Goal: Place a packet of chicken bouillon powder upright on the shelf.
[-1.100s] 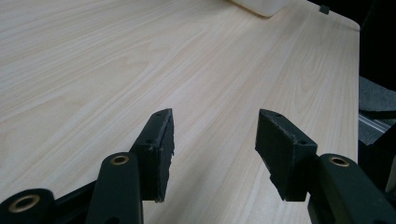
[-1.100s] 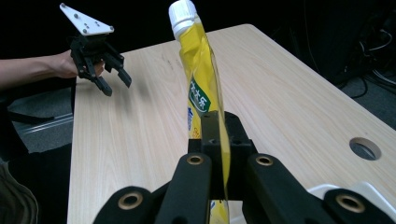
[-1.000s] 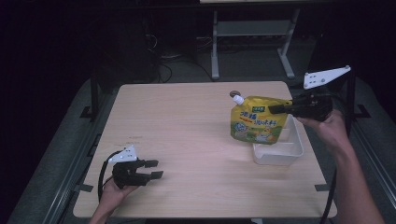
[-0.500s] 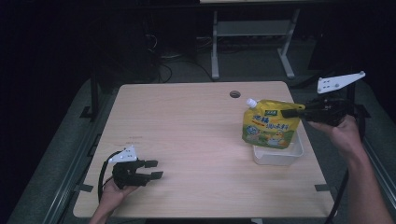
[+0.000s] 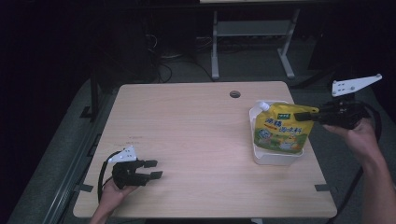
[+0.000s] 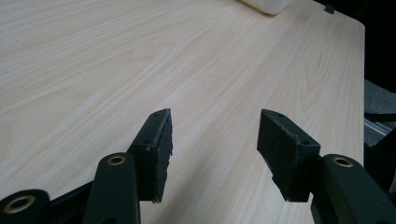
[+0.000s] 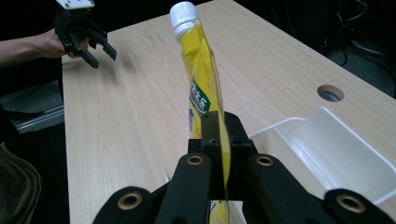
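The yellow pouch (image 5: 281, 129) hangs upright over the white tray (image 5: 275, 157). The right gripper (image 5: 302, 115) pinches the pouch's top edge tight between its fingers. Far from the tray, the left gripper (image 5: 154, 169) rests on the counter (image 5: 196, 130), fingers apart, holding nothing.

Looks like an office or lab room: pale wooden desk (image 5: 196, 140) with a round cable hole (image 5: 235, 94), loose cables (image 5: 173, 58) on grey carpet (image 5: 243, 70), metal frame of another desk (image 5: 252, 32) behind, dark surroundings.
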Demonstrator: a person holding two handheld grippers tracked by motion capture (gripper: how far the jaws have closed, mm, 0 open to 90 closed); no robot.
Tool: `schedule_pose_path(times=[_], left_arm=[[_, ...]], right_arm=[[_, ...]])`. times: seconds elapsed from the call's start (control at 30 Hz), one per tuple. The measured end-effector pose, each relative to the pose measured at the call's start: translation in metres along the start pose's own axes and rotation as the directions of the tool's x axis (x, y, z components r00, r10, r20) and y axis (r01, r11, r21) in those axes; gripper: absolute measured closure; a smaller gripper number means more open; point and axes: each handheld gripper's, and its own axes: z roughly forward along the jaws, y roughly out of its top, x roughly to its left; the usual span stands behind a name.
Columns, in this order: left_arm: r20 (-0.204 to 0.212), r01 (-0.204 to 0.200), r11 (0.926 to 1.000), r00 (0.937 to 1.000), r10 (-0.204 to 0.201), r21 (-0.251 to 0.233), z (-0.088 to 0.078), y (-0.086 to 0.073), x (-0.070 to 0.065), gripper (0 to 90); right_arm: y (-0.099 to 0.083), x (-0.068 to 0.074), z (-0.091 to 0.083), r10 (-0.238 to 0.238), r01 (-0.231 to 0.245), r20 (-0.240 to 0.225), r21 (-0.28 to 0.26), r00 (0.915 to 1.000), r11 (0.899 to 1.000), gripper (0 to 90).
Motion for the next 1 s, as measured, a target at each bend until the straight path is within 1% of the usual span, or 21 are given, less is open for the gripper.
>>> schedule_pose_path(times=[0.1, 0.17, 0.43, 0.53, 0.67, 0.77, 0.9, 1.0], left_arm=[[-0.001, 0.001, 1.0, 1.0, -0.001, -0.004, 0.0, 0.0, 0.001, 44.1], [-0.001, 0.002, 1.0, 1.0, -0.002, -0.004, 0.0, 0.0, 0.001, 44.0], [-0.002, 0.007, 0.9999, 1.0, -0.007, -0.009, -0.002, 0.0, 0.001, 43.8], [-0.002, 0.005, 0.9999, 1.0, -0.005, -0.01, -0.002, 0.0, 0.001, 43.6], [-0.001, 0.005, 0.9999, 1.0, -0.005, -0.014, -0.002, 0.0, 0.001, 43.2], [-0.001, 0.006, 0.9999, 1.0, -0.006, -0.015, -0.003, 0.0, 0.0, 43.1], [0.001, 0.007, 0.9998, 1.0, -0.007, -0.018, -0.003, 0.001, 0.001, 43.1], [0.002, 0.005, 0.9998, 1.0, -0.005, -0.02, -0.002, 0.001, 0.0, 43.0]], right_arm=[[-0.002, -0.002, -0.002, 0.01, -0.01, -0.004, -0.011, 0.9999, 1.0, 89.5], [-0.002, -0.002, -0.002, 0.005, -0.005, -0.005, -0.007, 1.0, 1.0, 89.5], [-0.007, -0.007, 0.003, 0.026, -0.026, 0.002, 0.012, 0.9997, 1.0, 89.4], [-0.012, -0.009, 0.004, 0.038, -0.038, 0.009, 0.018, 0.9993, 0.999, 89.4], [-0.017, -0.011, 0.008, 0.042, -0.042, 0.003, 0.023, 0.9991, 0.999, 89.3], [-0.022, -0.013, 0.01, 0.057, -0.057, 0.008, 0.022, 0.9983, 0.998, 89.3], [-0.026, -0.014, 0.012, 0.054, -0.054, 0.003, 0.018, 0.9985, 0.998, 89.3], [-0.03, -0.015, 0.016, 0.053, -0.053, 0.005, 0.025, 0.9986, 0.998, 89.3]])
